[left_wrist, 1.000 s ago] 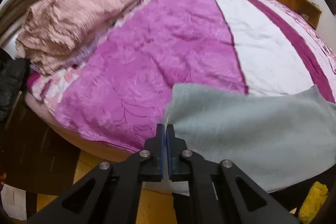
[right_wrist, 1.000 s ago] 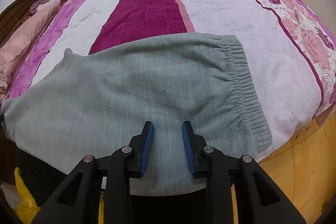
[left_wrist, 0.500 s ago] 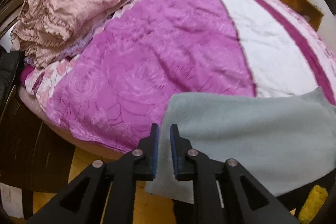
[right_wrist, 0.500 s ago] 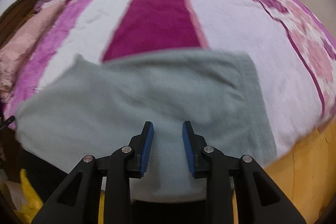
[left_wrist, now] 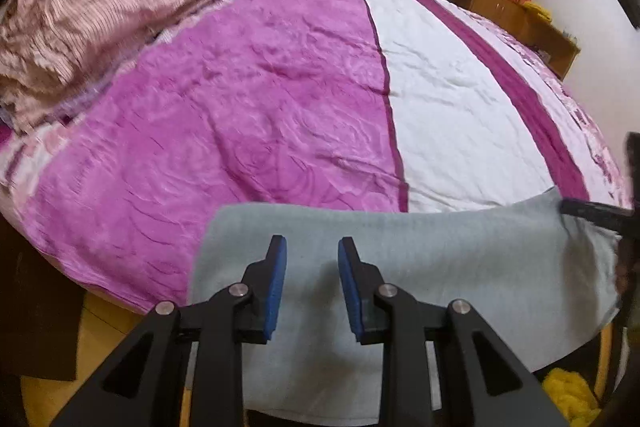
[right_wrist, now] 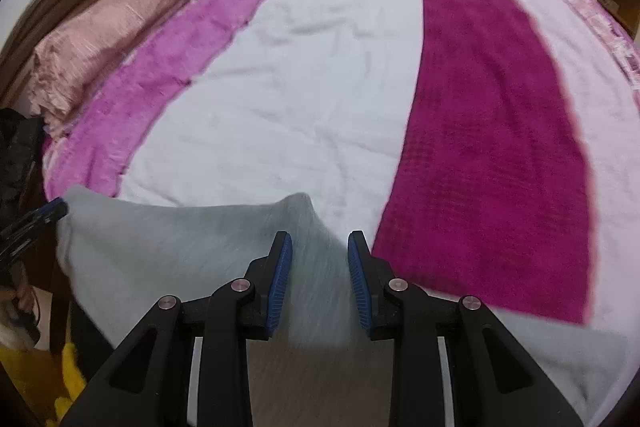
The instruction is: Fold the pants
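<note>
The grey fleece pants (left_wrist: 460, 259) lie along the near edge of the bed with the pink, white and magenta striped cover (left_wrist: 256, 115), long axis running left to right. The left gripper (left_wrist: 311, 281), jaws opening, stands over the left end with nothing pinched. The right gripper (right_wrist: 319, 269), jaws apart, straddles a raised ridge of cloth (right_wrist: 316, 267); whether it pinches, I cannot tell. Each gripper is nearest its own end.

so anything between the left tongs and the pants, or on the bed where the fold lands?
Nothing visible. The left tongs hang right over the grey pants, jaws opening, with only cloth below them. The blanket beyond the pants is bare; the pink quilt is piled well off at the far left by the headboard.
</note>
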### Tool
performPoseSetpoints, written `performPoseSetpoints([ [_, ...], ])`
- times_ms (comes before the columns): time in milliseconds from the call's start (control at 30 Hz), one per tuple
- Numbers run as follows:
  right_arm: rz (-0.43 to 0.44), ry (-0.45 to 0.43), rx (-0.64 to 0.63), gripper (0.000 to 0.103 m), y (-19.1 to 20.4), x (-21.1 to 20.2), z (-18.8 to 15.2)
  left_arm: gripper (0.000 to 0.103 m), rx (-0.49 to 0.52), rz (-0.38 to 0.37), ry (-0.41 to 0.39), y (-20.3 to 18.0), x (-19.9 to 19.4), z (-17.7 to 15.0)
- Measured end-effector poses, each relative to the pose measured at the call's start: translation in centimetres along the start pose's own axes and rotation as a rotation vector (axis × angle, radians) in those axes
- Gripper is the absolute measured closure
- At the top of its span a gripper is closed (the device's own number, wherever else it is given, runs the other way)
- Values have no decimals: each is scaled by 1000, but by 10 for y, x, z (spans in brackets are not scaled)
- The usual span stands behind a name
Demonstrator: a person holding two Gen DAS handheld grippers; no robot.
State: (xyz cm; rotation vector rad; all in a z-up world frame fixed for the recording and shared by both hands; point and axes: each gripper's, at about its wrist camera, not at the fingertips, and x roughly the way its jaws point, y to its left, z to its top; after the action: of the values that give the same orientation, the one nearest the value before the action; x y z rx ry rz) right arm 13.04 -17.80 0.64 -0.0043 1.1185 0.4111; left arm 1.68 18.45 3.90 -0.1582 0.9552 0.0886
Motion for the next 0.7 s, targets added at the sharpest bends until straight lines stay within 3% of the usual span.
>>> performPoseSetpoints([
  [67, 3, 37, 24, 83, -5, 16, -2, 75, 15, -2, 11, -1, 4, -3],
  [100, 12, 28, 26, 93, -4, 17, -5, 75, 26, 10, 14, -2, 7, -5],
  [167, -46, -52, -35, 103, 5, 7, -11, 74, 58, 81, 28, -3, 16, -8],
  [233, -138, -84, -38, 103, 8, 10, -11, 72, 101, 182, 12, -1, 27, -9],
  [300, -161, -81, 9, 103, 3, 25, -8, 72, 144, 264, -9, 0, 39, -9],
  [400, -232, -125, 22, 103, 4, 28, -2, 72, 114, 242, -8, 8, 44, -8],
  [467, -226, -126, 49, 103, 2, 27, -2, 72, 88, 213, -2, 15, 39, -5],
  [700, -54, -155, 155, 101, -7, -14, -18, 72, -24, 51, -24, 21, -2, -10],
])
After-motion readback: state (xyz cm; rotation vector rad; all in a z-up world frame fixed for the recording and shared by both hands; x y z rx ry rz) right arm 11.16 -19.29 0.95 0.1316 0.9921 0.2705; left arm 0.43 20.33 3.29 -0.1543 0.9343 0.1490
